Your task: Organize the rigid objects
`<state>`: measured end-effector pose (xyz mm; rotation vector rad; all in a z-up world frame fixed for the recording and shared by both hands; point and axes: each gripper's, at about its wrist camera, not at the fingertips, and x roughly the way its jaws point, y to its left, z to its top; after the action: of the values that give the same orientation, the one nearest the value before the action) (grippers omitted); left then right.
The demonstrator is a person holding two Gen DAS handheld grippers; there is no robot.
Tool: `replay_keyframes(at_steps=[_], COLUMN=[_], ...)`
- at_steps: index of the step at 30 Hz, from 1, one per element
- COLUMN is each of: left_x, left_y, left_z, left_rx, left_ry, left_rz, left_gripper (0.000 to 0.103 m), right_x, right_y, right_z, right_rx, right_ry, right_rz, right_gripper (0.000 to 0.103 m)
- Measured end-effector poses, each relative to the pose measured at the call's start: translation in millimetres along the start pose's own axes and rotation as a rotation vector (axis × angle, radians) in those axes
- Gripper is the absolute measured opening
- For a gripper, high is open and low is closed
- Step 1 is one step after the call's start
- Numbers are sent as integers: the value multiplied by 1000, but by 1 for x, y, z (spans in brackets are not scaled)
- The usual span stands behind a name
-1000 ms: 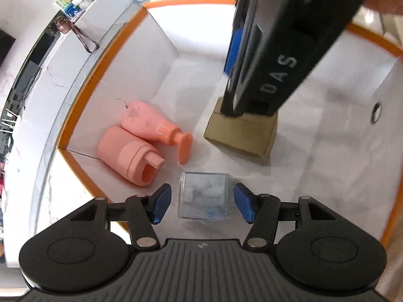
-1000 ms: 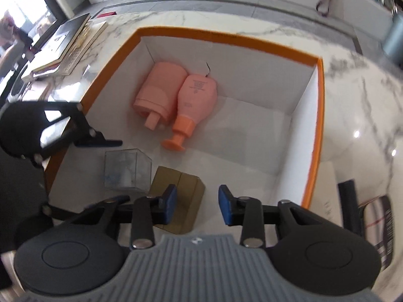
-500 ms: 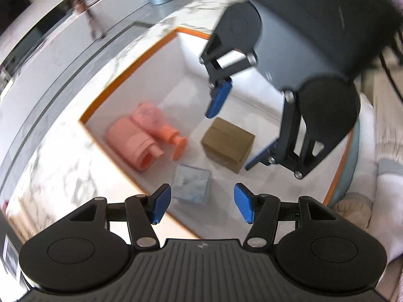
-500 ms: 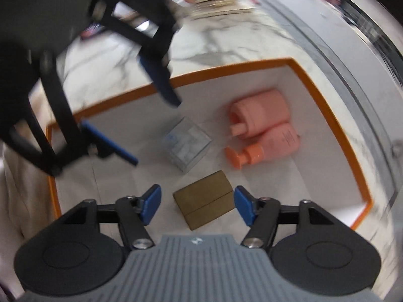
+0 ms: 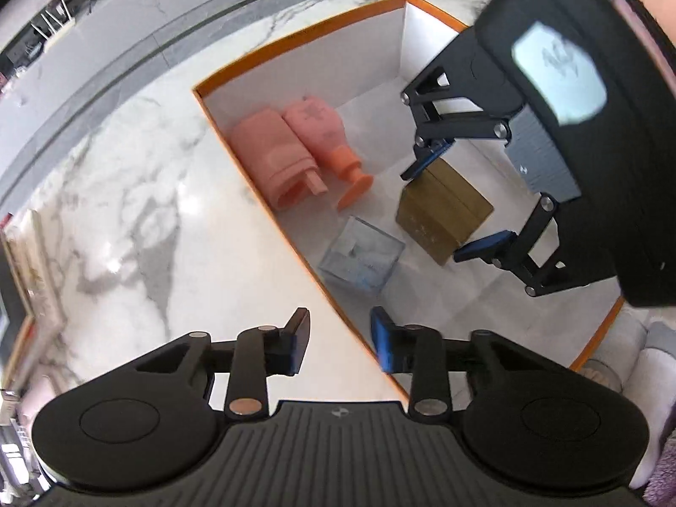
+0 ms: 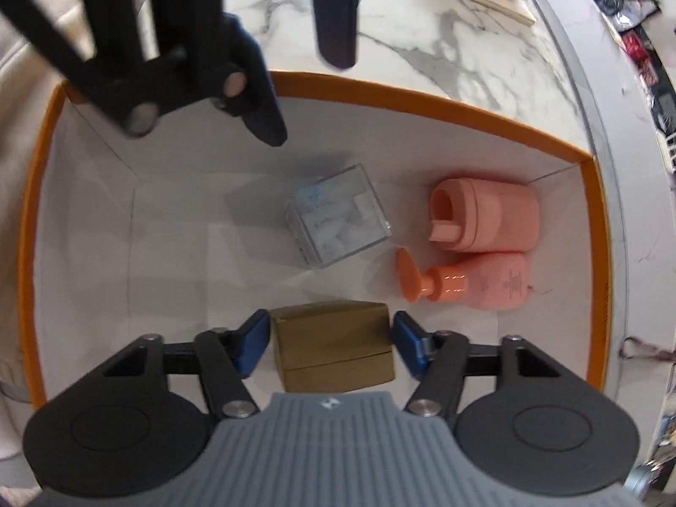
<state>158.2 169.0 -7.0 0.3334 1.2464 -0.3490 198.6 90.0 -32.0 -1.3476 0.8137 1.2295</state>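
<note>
**Four items lying in the orange-rimmed box**

An open box (image 6: 422,103) with an orange rim and white inner walls sits on marble. Inside, a gold-brown carton (image 6: 331,350) rests on the floor near one wall. A clear cube (image 6: 338,215) with pale contents stands tilted beside it. Two pink containers lie side by side on their sides near a corner: a wide pink tub (image 6: 486,215) and a pump bottle (image 6: 473,283), its orange nozzle pointing toward the cube.

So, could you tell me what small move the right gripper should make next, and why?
Probably finish closing on the gold box: the right gripper straddles it, its closing jaws flank both sides with slight gaps, and the left gripper is empty above the orange rim.
</note>
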Motion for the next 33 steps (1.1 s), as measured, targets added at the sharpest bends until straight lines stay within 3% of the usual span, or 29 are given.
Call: replay_keyframes(at_steps=[4,8,13,16,23,33], left_x=[-3,-3,-4,-4,-4,-8], left_y=[-4,-6,-8,-7,-8,-6], left_z=[-6,-9,-12,-11,-11,-16], left_rx=[8,4,4,-8,-7,-12], left_ry=[-16,-22,-24,-23,-23,-29], left_rz=[-4,-8,-5,-3,-8,-18], left_gripper=[30,27,26,26,24,24], right_x=[-10,-30,-8,-1,0,9], right_y=[-5,-21,-10,-9,-4,-34], right_z=[-3,-12,-27,-38,-27,-17], right_rx=[4,114,72,86,132,243], right_ry=[-33,-153,-13,43,-55,-72], right_rz=[-1,25,0,43,55,10], right_gripper=[62,62,61,61,61,61])
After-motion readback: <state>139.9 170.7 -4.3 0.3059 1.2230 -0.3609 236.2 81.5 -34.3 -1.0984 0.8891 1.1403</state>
